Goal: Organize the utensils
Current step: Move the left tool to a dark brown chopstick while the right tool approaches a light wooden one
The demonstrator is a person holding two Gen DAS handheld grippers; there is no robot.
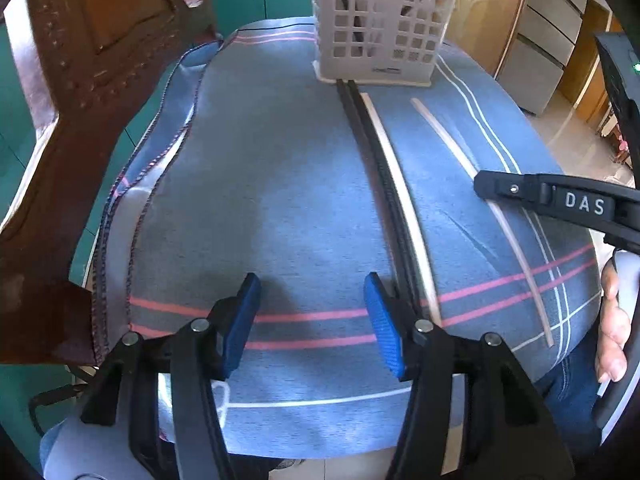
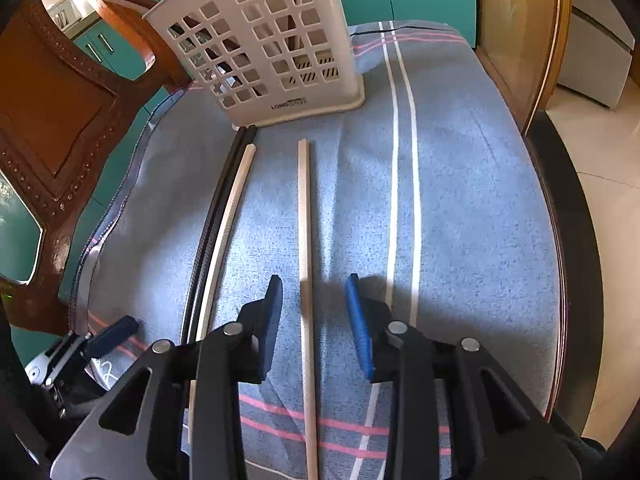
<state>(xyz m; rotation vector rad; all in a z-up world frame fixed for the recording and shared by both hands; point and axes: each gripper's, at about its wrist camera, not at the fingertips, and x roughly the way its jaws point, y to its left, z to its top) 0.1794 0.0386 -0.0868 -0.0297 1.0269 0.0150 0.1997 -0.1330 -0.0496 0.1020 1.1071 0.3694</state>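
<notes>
A white slotted utensil basket [image 1: 382, 20] [image 2: 268, 46] stands upright at the far end of the blue cloth. Several chopsticks lie lengthwise in front of it: a black pair [image 1: 374, 160] [image 2: 218, 204], a pale one beside them [image 1: 394, 168] [image 2: 230, 216], and a separate pale one [image 1: 480, 184] [image 2: 305, 240]. My right gripper [image 2: 314, 292] is open, its fingers straddling the separate pale chopstick just above the cloth; one of its fingers [image 1: 496, 186] shows in the left wrist view. My left gripper [image 1: 312, 292] is open and empty, left of the black pair.
A brown wooden chair [image 1: 80, 80] [image 2: 60, 120] stands at the table's left side. The striped blue cloth [image 1: 260, 160] [image 2: 480, 220] covers a dark round table whose rim [image 2: 576, 240] shows on the right. Teal cabinets stand behind.
</notes>
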